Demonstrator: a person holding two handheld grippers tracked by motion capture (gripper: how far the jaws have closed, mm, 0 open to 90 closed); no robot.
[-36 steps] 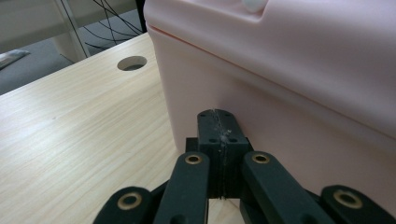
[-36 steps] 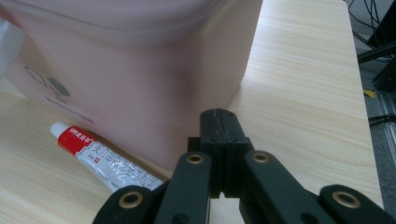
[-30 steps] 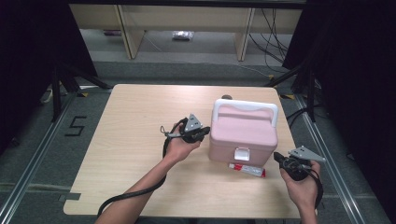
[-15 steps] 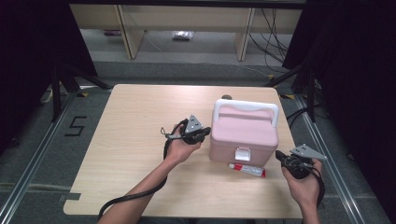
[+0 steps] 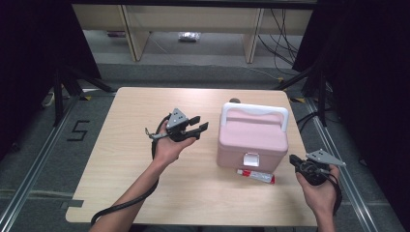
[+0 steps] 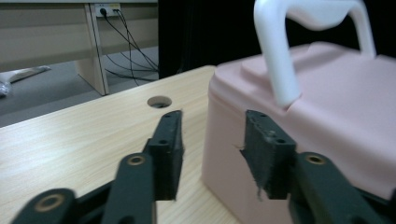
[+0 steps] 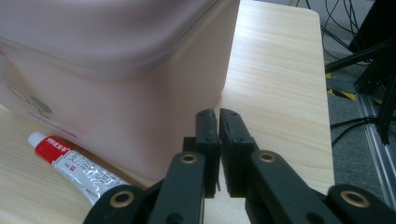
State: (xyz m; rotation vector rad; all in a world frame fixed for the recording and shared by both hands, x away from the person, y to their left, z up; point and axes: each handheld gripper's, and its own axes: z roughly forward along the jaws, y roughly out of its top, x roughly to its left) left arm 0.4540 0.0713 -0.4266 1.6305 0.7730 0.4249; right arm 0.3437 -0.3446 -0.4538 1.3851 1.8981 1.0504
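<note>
A pink lidded box (image 5: 254,140) with a white handle (image 5: 255,108) stands on the right half of the wooden table (image 5: 121,145). A red-and-white tube (image 5: 256,176) lies against its front. My left gripper (image 5: 200,123) is held above the table just left of the box. Its jaws have just been opening and now stand open with nothing between them. In the left gripper view, the left gripper (image 6: 212,140) faces the box (image 6: 327,116) wall. My right gripper (image 5: 294,160) sits at the box's front right corner. The right gripper (image 7: 218,114) has just been opening to a thin empty gap, with the tube (image 7: 74,165) to its left.
A round cable hole (image 6: 159,101) is in the tabletop behind the box. The table's right edge (image 7: 322,93) runs close by my right gripper, with cables and stand legs on the floor beyond. Wooden benches stand across the aisle at the back.
My left gripper has risen a little and drawn slightly away from the box, and its jaws have gone from together to apart. The right hand has stayed in place.
</note>
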